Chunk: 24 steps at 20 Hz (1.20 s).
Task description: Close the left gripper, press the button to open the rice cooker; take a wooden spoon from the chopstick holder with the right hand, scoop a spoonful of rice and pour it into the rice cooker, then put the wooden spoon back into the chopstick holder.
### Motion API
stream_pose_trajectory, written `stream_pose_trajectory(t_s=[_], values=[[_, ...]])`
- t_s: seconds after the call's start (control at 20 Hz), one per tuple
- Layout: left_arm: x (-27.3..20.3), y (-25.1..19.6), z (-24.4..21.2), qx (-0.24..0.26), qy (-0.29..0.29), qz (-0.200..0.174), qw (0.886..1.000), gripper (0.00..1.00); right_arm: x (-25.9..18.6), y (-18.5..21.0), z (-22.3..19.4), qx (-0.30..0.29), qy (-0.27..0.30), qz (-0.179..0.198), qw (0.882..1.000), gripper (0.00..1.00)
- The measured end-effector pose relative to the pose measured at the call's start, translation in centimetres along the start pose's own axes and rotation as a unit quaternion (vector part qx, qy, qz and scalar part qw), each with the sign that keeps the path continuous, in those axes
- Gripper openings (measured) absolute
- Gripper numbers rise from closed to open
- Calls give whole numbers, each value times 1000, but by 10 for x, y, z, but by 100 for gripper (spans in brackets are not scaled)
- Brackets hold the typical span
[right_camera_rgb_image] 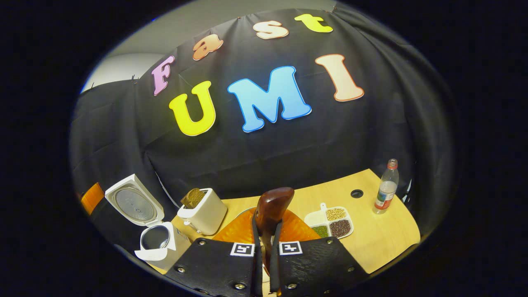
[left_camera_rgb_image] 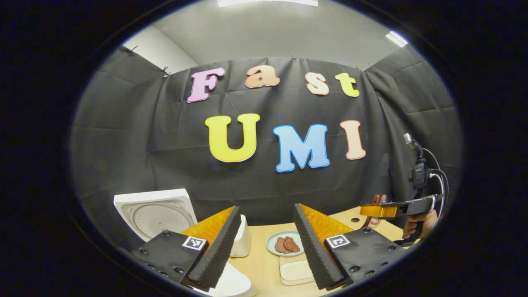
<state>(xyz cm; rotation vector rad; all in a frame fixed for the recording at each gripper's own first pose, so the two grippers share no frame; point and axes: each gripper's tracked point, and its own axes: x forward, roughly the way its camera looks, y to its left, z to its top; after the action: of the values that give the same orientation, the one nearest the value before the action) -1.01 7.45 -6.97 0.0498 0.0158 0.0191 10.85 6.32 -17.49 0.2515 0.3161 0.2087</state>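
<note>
The table (right_camera_rgb_image: 383, 231) was the biggest thing in the booth, a pale wooden top with everything set on it. At its left end stood the rice cooker (right_camera_rgb_image: 159, 243), its lid (right_camera_rgb_image: 134, 206) already swung up and the pot open. Just beside it sat a toaster (right_camera_rgb_image: 202, 214) with bread in the slot. Toward the right end stood a bottle (right_camera_rgb_image: 385, 187), well apart from the cooker, and between them lay a divided tray (right_camera_rgb_image: 332, 220) of beans and grains. In the left gripper view a small plate (left_camera_rgb_image: 286, 243) of meat lay beyond a shallow dish (left_camera_rgb_image: 295, 270).

The left gripper (left_camera_rgb_image: 268, 247) hung released, its jaws spread wide with nothing between them. The right gripper (right_camera_rgb_image: 266, 264) was clenched on the wooden spoon (right_camera_rgb_image: 272, 208), both fingers pinching its handle so the wood stood up out of them. Which end that was, I could not tell.

The danger from here looked like the thin pinch. With only a narrow stretch of handle held, the spoon could twist under a load of rice and spill it before reaching the cooker. A careless swing across could also clip the toaster, which stood close to the pot.
</note>
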Motion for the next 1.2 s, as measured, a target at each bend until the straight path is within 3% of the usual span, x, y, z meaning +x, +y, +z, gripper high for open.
stream_pose_trajectory(t_s=[0.05, 0.15, 0.6, 0.95, 1.2], values=[[0, 1, 0, -2, -1, -2, 1000, 87, 5, 4, -5, 2, 4, 0, 1000, 7], [-4, 10, 0, -1, -2, -3, 1000, 90, 18, 10, -18, -6, 11, -7, 1000, 7], [1, 46, -16, -15, 6, -7, 1000, 87, 84, 11, -89, -84, 43, -67, 993, 7], [-3, 76, -9, 16, -3, 7, 1000, 90, 118, 3, -130, -131, 72, -100, 984, 8], [-9, 99, -17, 18, 4, 29, 999, 90, 124, 32, -152, -109, 84, -79, 987, 7]])
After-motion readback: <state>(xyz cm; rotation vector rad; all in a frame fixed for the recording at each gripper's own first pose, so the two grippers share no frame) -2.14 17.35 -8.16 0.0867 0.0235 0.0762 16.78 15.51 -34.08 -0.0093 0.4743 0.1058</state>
